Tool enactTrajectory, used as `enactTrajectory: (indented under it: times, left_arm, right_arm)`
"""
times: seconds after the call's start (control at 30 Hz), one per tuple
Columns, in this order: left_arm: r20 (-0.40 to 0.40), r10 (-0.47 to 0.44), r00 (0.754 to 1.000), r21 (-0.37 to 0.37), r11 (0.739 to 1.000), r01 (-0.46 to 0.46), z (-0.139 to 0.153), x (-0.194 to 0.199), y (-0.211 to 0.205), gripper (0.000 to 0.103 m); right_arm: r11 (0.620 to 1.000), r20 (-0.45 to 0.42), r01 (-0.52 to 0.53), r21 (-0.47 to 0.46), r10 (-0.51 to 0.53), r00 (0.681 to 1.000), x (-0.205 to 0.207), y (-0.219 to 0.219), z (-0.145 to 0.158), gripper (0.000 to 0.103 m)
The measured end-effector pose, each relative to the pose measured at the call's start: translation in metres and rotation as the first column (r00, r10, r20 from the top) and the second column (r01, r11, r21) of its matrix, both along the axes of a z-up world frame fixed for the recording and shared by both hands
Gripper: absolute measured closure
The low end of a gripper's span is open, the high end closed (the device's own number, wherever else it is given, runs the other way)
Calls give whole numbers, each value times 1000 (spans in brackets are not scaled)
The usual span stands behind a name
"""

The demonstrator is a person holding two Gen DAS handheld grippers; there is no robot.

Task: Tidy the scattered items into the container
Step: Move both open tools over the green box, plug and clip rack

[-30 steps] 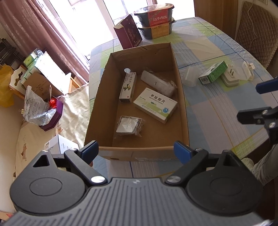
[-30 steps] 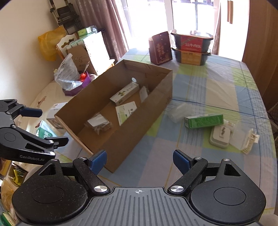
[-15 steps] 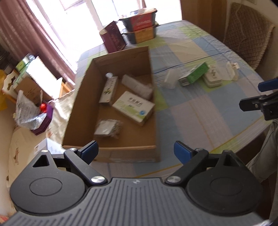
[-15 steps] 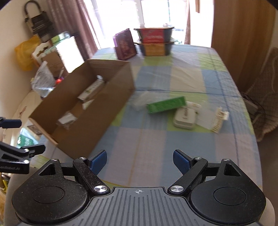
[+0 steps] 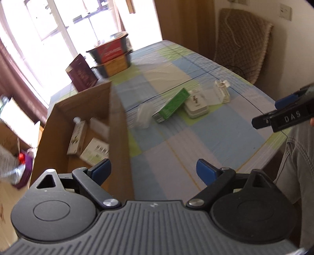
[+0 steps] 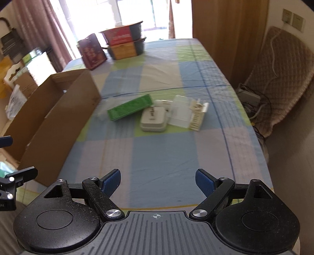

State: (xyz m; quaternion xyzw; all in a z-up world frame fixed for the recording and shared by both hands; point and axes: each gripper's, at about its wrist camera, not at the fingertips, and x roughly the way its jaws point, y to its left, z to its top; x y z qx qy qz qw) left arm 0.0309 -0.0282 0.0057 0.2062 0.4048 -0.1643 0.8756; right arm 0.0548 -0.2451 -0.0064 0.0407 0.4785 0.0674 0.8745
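Only the left wrist view looks into the cardboard box (image 5: 115, 125), showing packets inside. Both the left gripper (image 5: 154, 171) and right gripper (image 6: 158, 179) hover, jaws apart and empty; the green box (image 6: 130, 107) lies on the bench (image 6: 164, 157) beside the cardboard box.

A green box (image 6: 130, 107) and grey case (image 6: 153, 119) lie on the blue-green-lilac checked tablecloth (image 6: 162, 157).

Two stacked food tubs (image 6: 125, 44) are sitting at the far end of the checkered tablecloth (image 6: 161, 157), with a dark red box (image 6: 92, 52) standing just left of them. A quilted chair (image 6: 282, 78) is waiting off the right side, and maroon curtains (image 6: 58, 33) are hanging by the bright window (image 6: 137, 13).
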Motion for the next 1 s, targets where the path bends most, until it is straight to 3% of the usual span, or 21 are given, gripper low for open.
enactTrajectory:
  times: [0.27, 0.43, 0.6, 0.83, 1.0]
  left_arm:
    - [2, -146, 989, 96, 985, 146, -24, 30, -30, 13]
    - [0, -237, 972, 153, 960, 234, -34, 57, -40, 15]
    - [-18, -331, 943, 224, 918, 327, -51, 89, -58, 21]
    - [-67, -436, 897, 318, 843, 434, -87, 134, -95, 26]
    - [-109, -465, 879, 361, 805, 471, -119, 167, -120, 33]
  right_arm:
    - [998, -20, 60, 11, -60, 998, 20, -29, -19, 14]
    - [995, -38, 99, 22, -98, 994, 39, -46, -33, 14]
    - [987, -60, 157, 28, -155, 986, 62, -64, -48, 14]
    - [946, -104, 296, 133, -284, 953, 92, -101, -68, 14]
    - [930, -115, 338, 143, -323, 939, 108, -115, -78, 14]
